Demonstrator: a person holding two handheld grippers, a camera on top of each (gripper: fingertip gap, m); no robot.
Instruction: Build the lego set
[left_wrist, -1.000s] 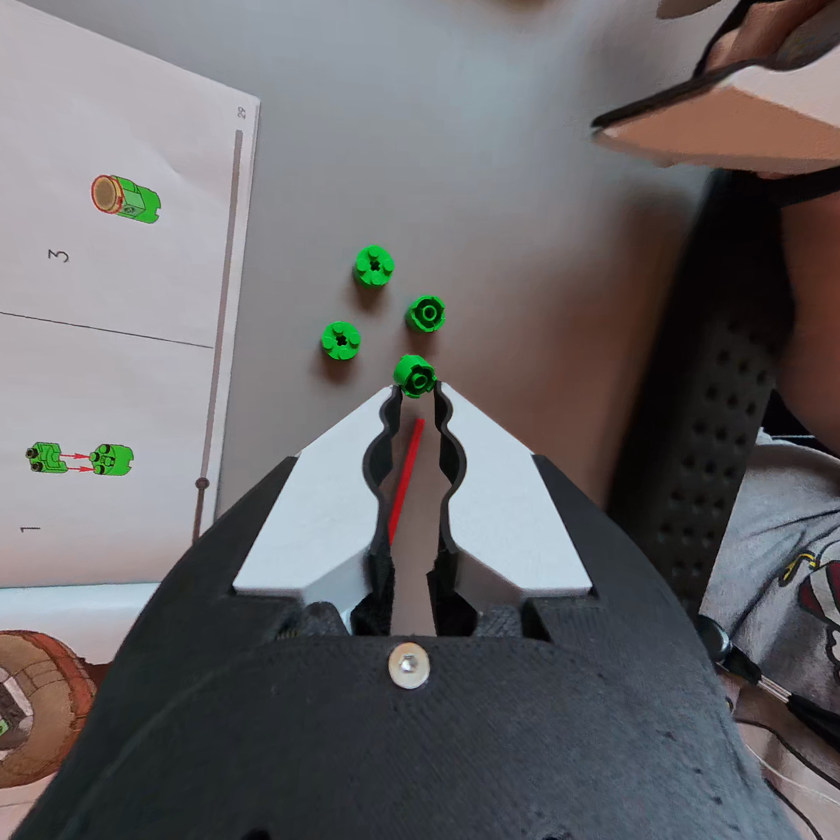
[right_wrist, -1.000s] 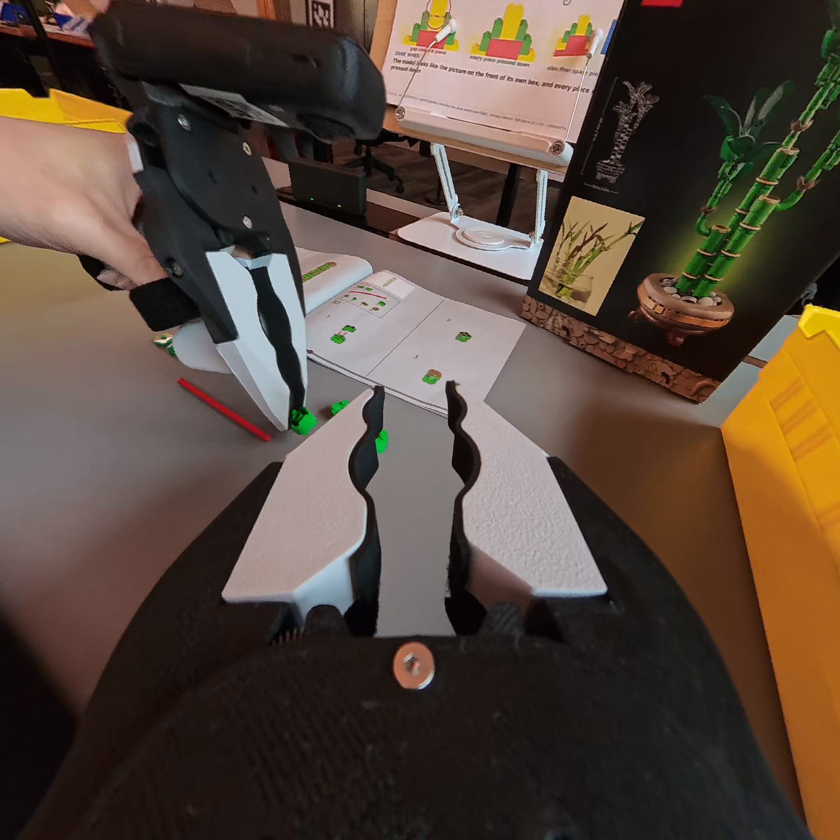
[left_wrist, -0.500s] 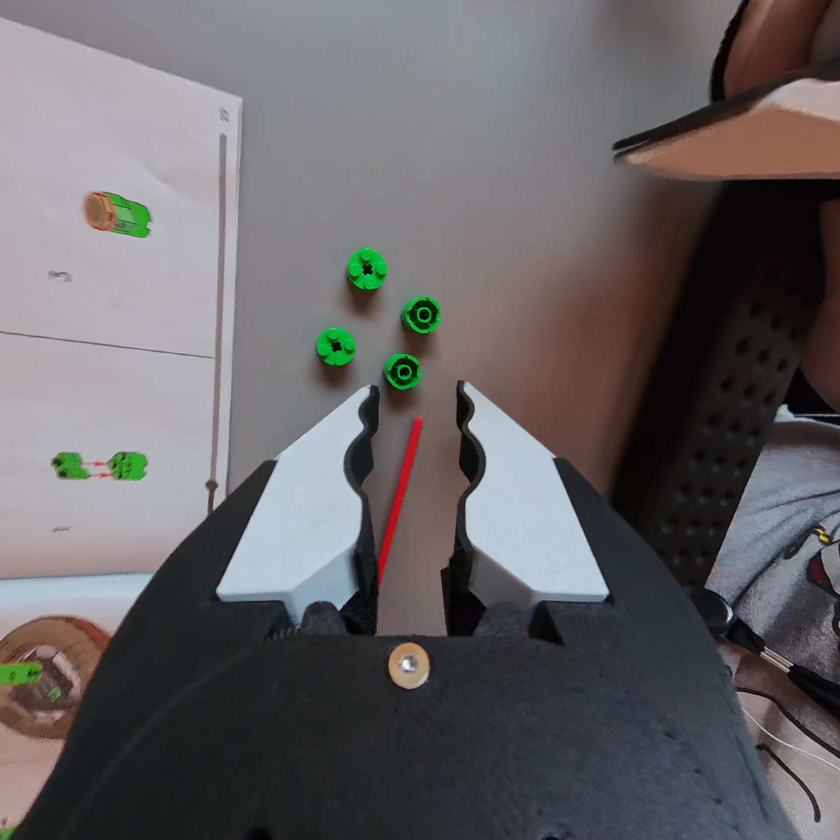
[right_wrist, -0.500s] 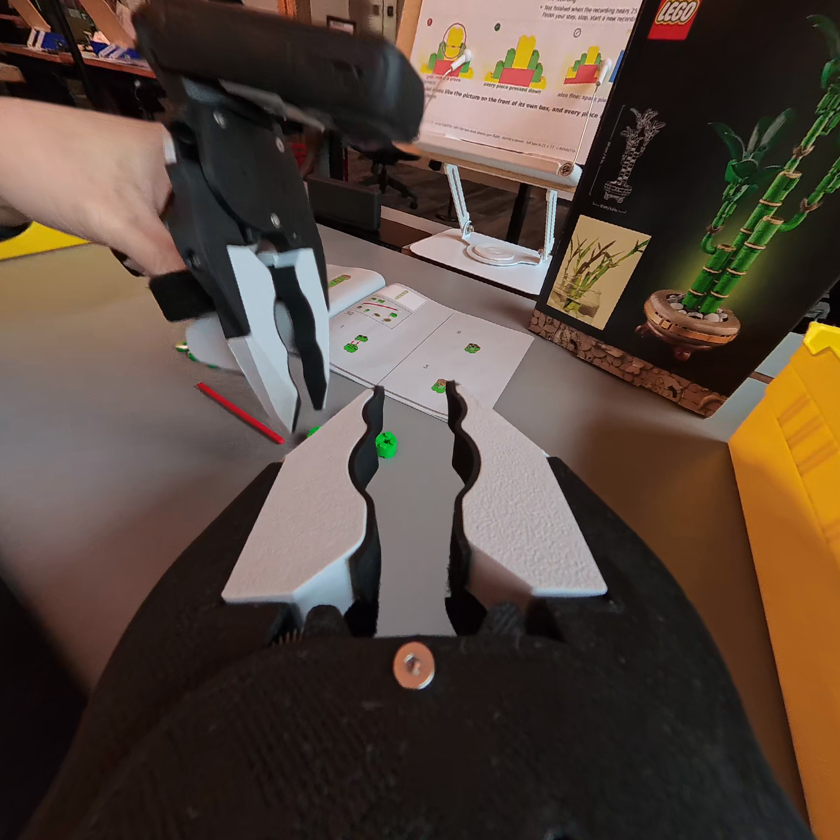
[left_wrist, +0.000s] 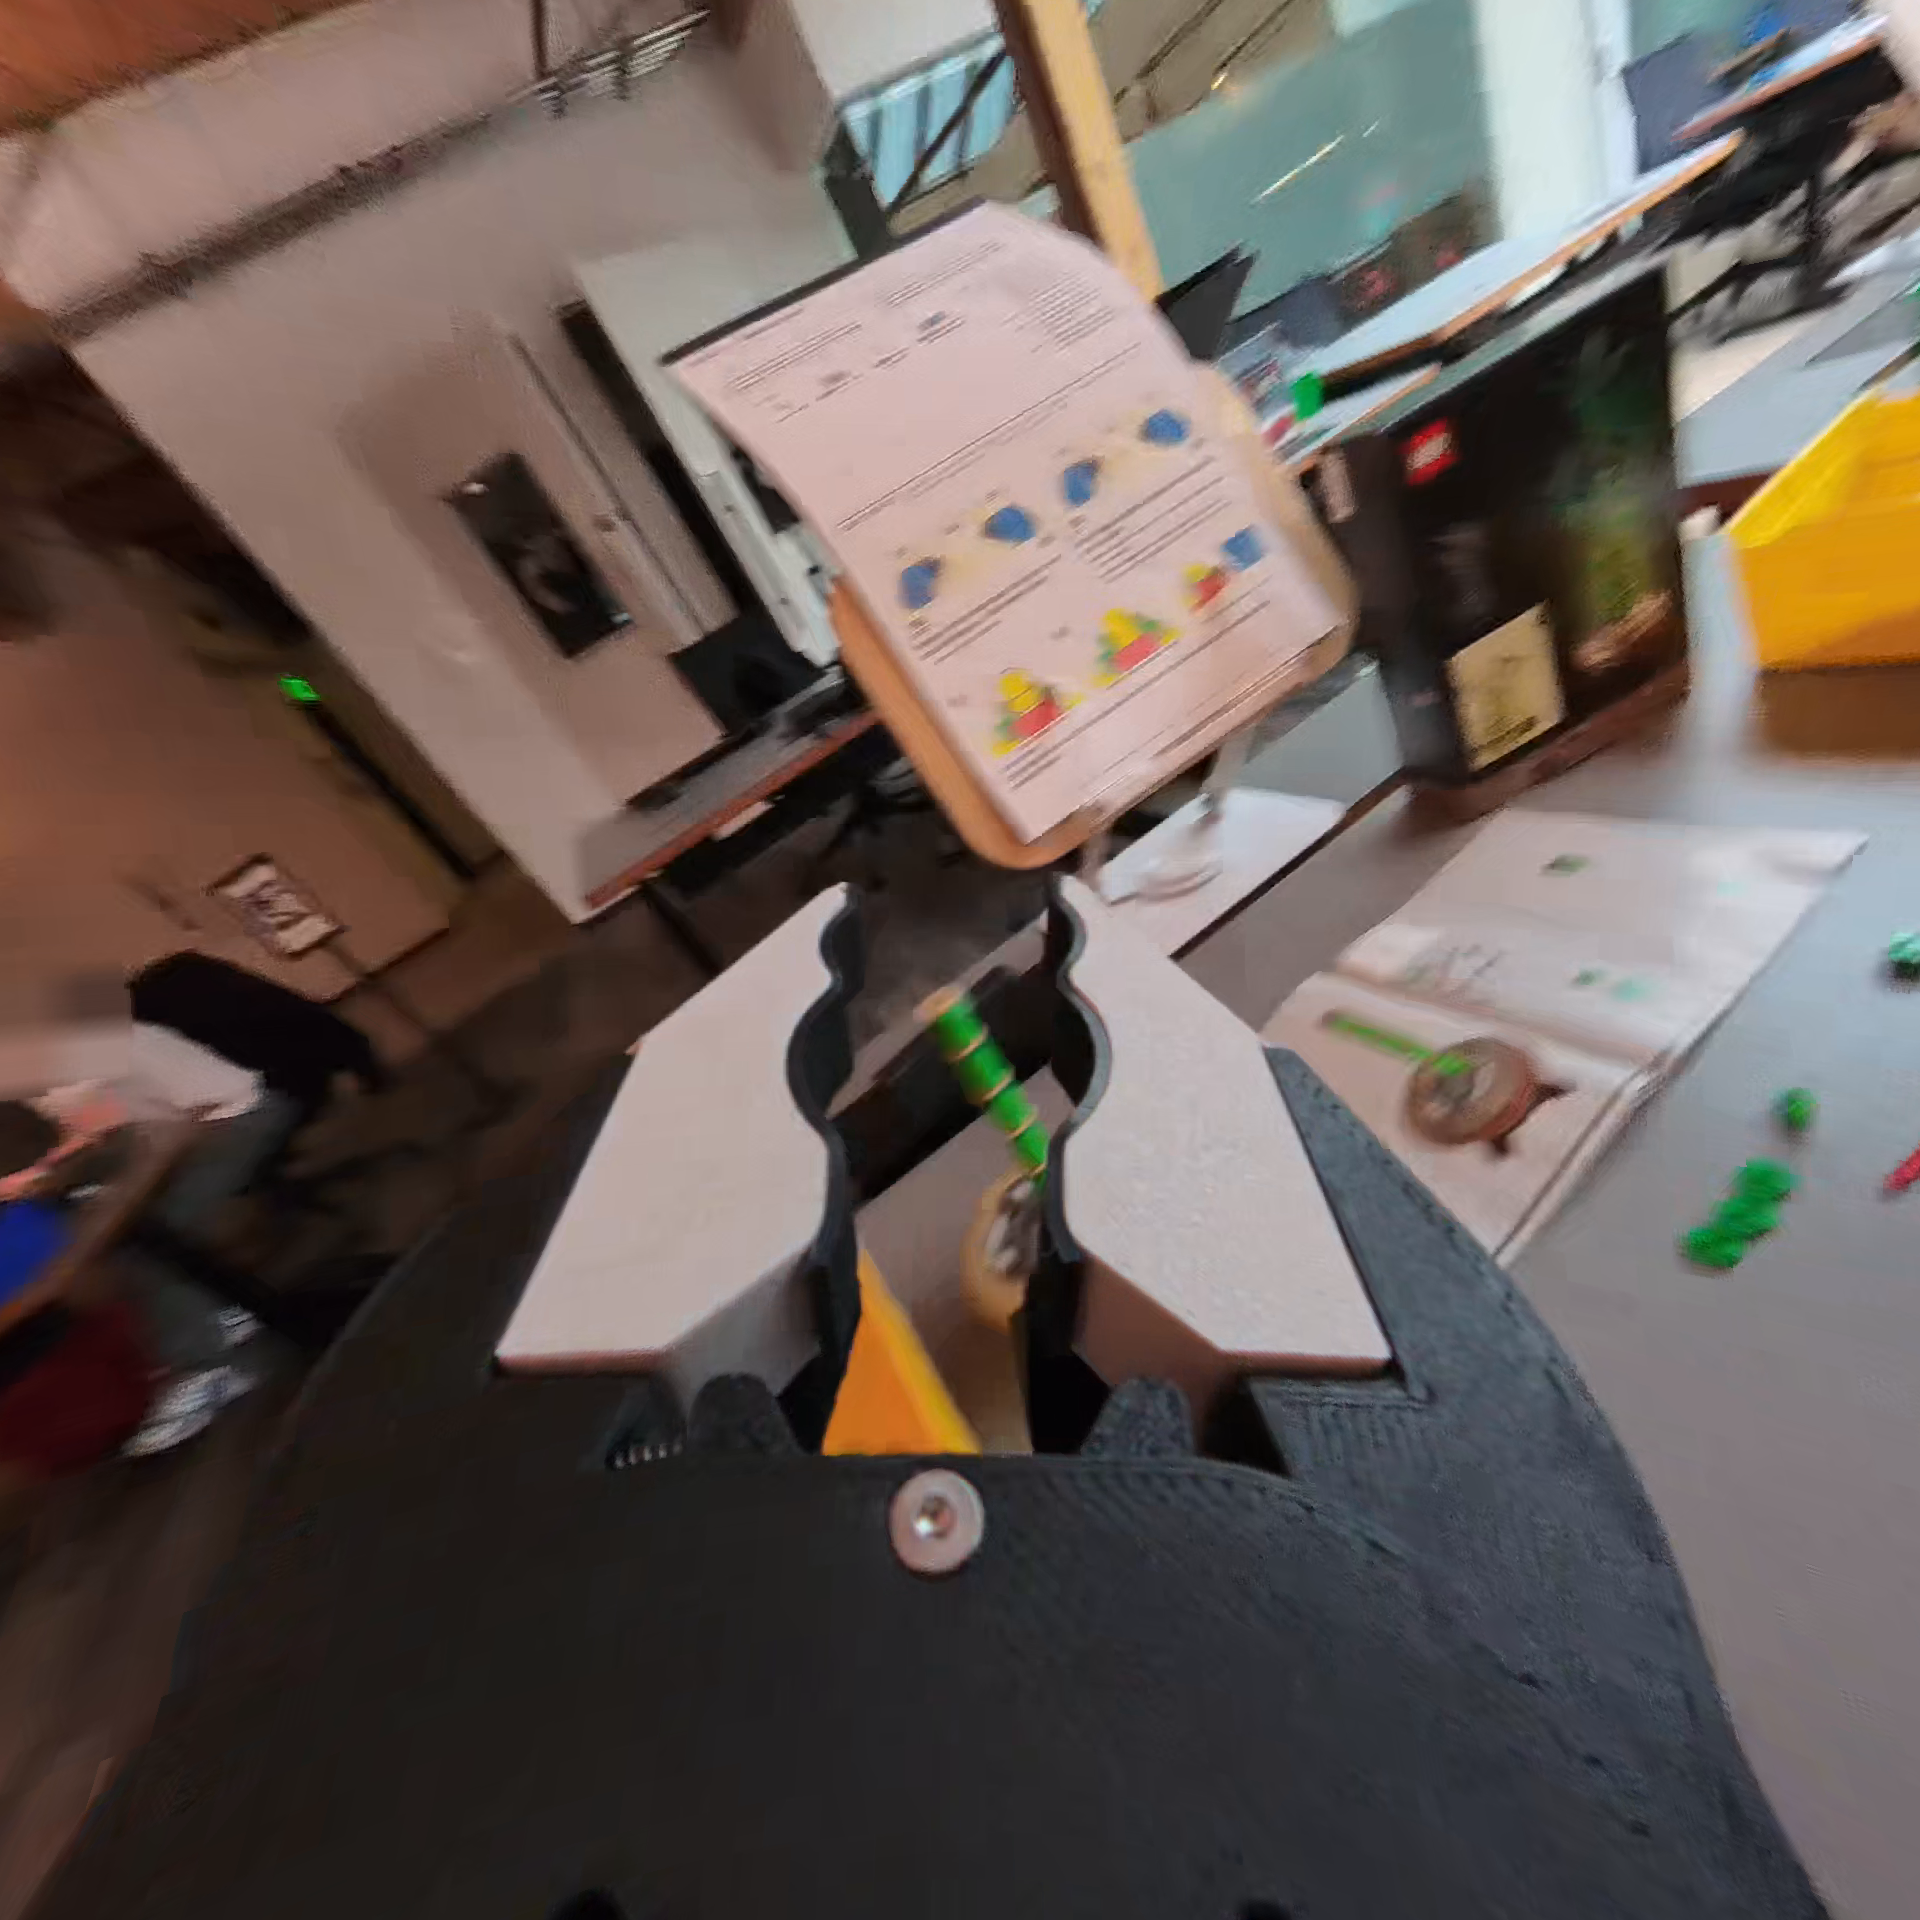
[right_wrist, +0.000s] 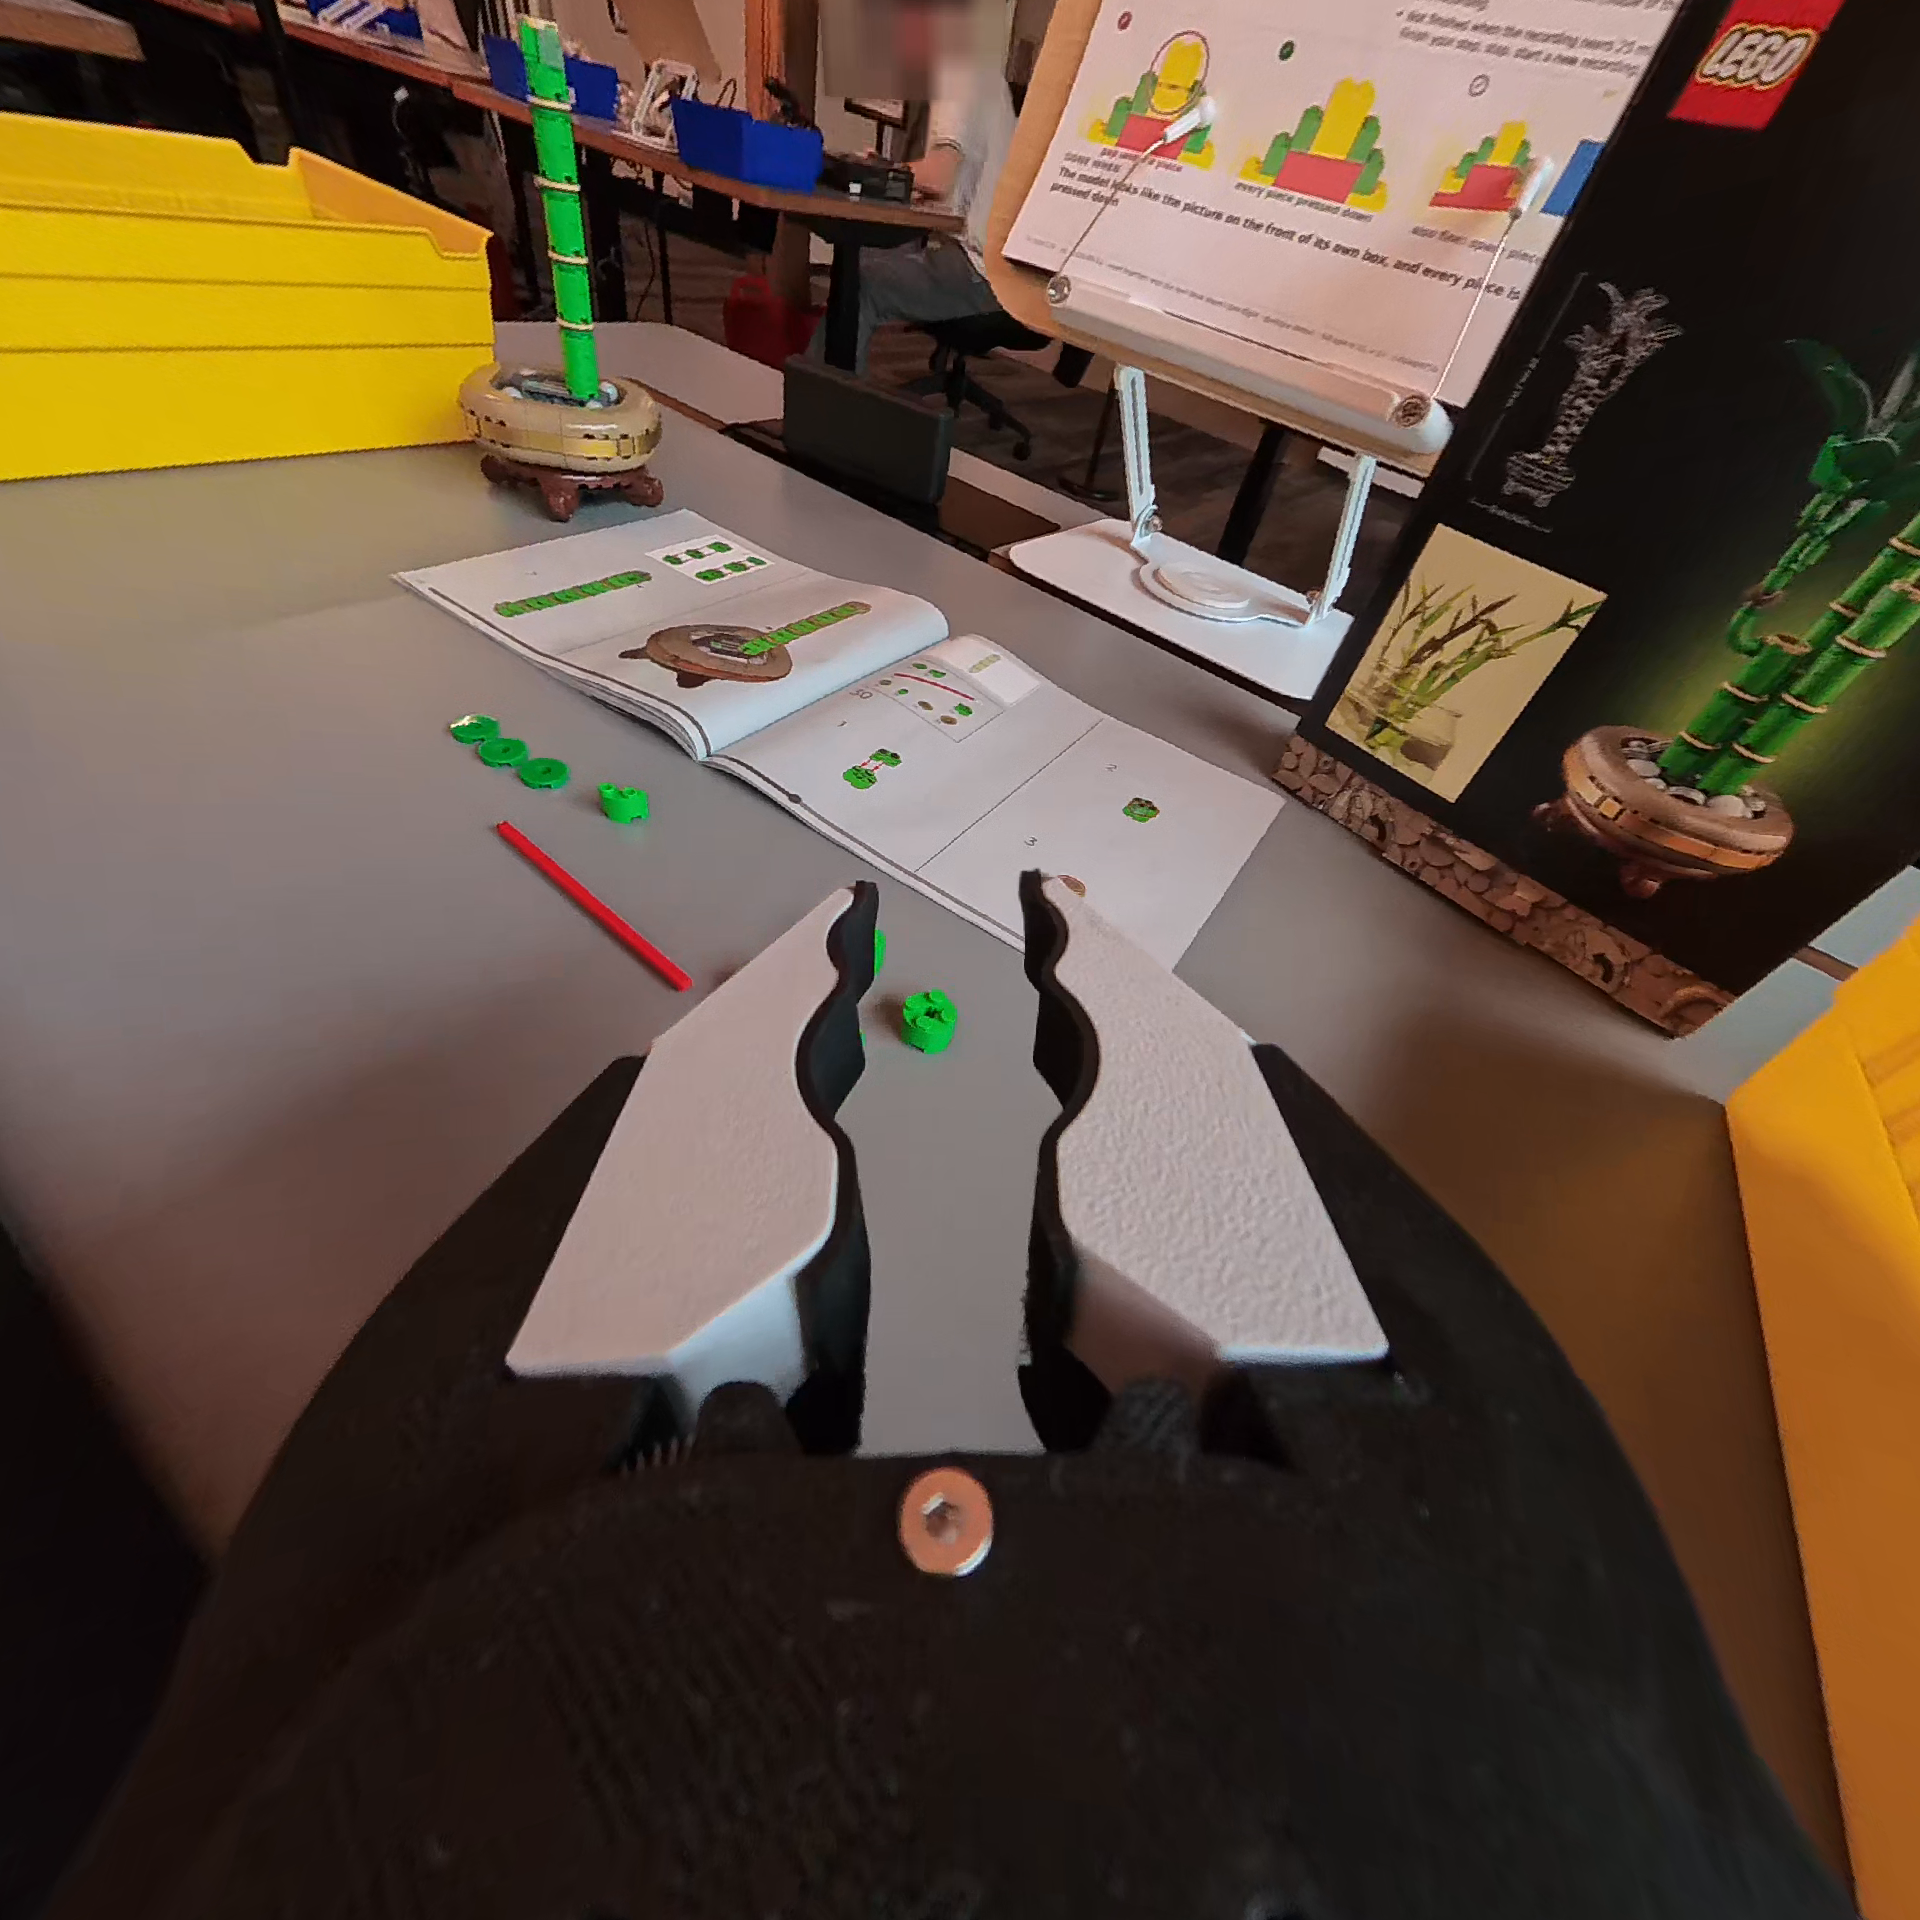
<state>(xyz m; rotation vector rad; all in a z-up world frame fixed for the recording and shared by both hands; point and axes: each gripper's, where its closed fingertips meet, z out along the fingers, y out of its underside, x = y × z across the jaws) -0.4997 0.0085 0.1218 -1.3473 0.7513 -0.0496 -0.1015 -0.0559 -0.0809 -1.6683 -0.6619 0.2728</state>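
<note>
In the right wrist view my right gripper (right_wrist: 948, 891) is open and empty, low over the grey table (right_wrist: 260, 987). A green round brick (right_wrist: 928, 1020) lies between its fingers, untouched; another is half hidden behind the left finger (right_wrist: 878, 951). A red rod (right_wrist: 592, 904), a green brick (right_wrist: 623, 802) and flat green round pieces (right_wrist: 520, 758) lie to the left. The bamboo model (right_wrist: 566, 416) stands at the back left. The left wrist view is blurred: my left gripper (left_wrist: 951, 920) is open and empty, with the bamboo model (left_wrist: 982, 1081) seen between its fingers.
An open instruction booklet (right_wrist: 831, 707) lies behind the bricks. The set's box (right_wrist: 1662, 520) stands at the right, and a sheet on a white stand (right_wrist: 1247, 208) behind it. Yellow bins stand at the far left (right_wrist: 208, 312) and near right (right_wrist: 1829, 1351).
My left gripper opened off a green round brick, then swung up and away from the bricks, out of the right wrist view, toward the bamboo model. My right gripper barely moved.
</note>
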